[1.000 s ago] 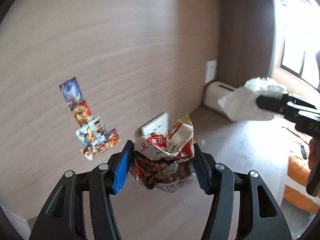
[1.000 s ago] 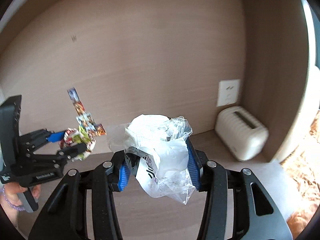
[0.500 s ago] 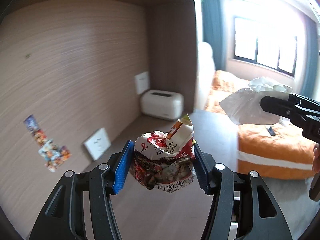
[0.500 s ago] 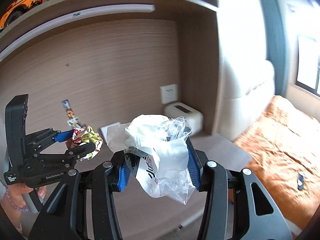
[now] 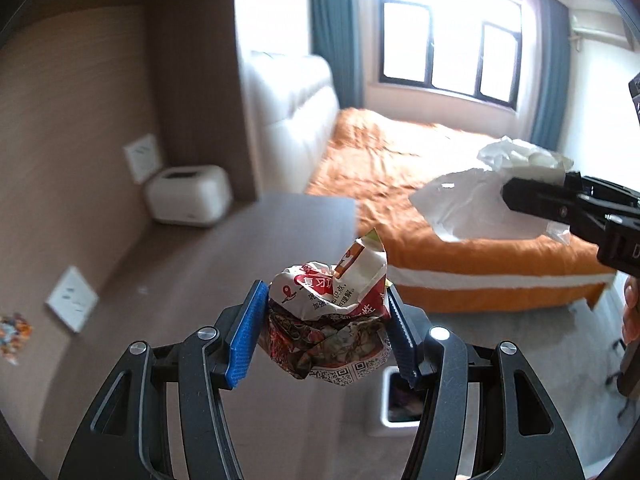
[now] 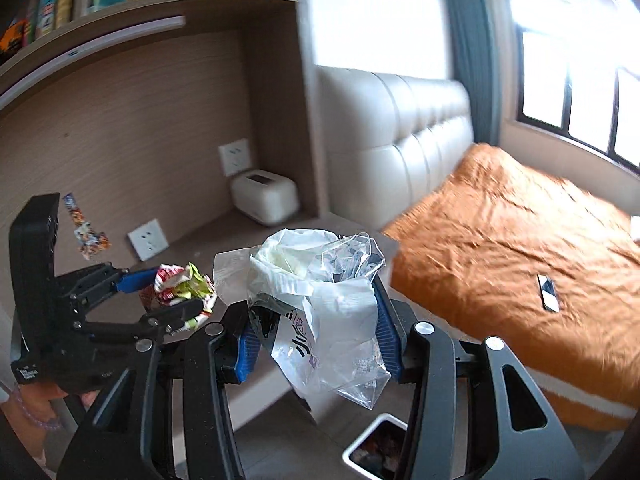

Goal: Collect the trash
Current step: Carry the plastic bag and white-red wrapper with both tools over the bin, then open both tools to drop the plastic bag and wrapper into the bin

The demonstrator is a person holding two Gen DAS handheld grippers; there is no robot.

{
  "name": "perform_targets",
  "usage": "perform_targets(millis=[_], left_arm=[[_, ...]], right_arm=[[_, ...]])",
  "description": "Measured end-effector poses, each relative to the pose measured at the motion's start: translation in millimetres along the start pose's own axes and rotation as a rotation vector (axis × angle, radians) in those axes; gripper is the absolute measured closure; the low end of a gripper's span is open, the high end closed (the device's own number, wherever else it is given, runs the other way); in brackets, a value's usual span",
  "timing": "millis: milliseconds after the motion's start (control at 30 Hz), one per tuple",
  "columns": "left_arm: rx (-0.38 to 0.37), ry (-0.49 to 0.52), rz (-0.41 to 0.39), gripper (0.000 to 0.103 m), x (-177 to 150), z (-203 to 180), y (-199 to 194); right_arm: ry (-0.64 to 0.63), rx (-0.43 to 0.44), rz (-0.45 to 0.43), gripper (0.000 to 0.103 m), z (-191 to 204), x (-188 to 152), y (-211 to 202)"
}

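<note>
My left gripper (image 5: 324,328) is shut on a crumpled red and white snack wrapper (image 5: 328,320), squeezed between its blue pads. The right wrist view shows that same gripper (image 6: 172,292) at the left, holding the wrapper (image 6: 180,284). My right gripper (image 6: 316,340) is shut on a bundle of clear and white plastic bags (image 6: 320,300). From the left wrist view the right gripper (image 5: 520,196) enters at the right edge with the plastic bags (image 5: 480,204). A white trash bin (image 5: 396,404) stands on the floor below, partly hidden by the fingers; its rim (image 6: 360,444) also shows in the right wrist view.
A brown desk (image 5: 224,248) carries a white box-shaped appliance (image 5: 188,196) in its corner, with wall sockets (image 5: 72,304) behind. A bed with an orange cover (image 6: 512,248) and padded headboard lies to the right; a small dark object (image 6: 548,292) rests on it. Shelves with books sit above the desk.
Both grippers swung right, away from the desk's back wall toward the bed and floor, keeping their loads. The trash bin has come into view below them.
</note>
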State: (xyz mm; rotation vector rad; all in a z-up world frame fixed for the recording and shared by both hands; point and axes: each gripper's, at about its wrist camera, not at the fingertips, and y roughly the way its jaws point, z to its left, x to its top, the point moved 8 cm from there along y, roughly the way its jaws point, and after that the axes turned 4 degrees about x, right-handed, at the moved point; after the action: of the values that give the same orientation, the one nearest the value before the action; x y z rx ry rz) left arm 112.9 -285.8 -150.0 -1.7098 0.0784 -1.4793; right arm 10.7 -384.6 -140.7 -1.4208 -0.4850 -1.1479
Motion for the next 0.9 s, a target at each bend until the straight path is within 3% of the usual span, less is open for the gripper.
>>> perform_targets(millis=[167, 467, 767, 900], left_arm=[[-0.108, 0.01, 0.067, 0.046, -20.7, -63.4, 41.6], [-0.212, 0.076, 0.253, 0.046, -105.9, -159.9, 144.5], [-0.293, 0.181, 0.4, 0.046, -244.3, -228.4, 271.6], [-0.333, 0.218, 0.426, 0.043, -304.2, -248.6, 328.3]], right_arm=[[0.084, 0.02, 0.063, 0.052, -55.0, -37.2, 10.7], [0.229, 0.034, 0.223, 0.051, -146.2, -132.8, 59.8], [0.358, 0.042, 0.402, 0.051, -206.1, -303.6, 161.2], [0.388, 0.073, 0.461, 0.051, -223.4, -368.4, 207.0]])
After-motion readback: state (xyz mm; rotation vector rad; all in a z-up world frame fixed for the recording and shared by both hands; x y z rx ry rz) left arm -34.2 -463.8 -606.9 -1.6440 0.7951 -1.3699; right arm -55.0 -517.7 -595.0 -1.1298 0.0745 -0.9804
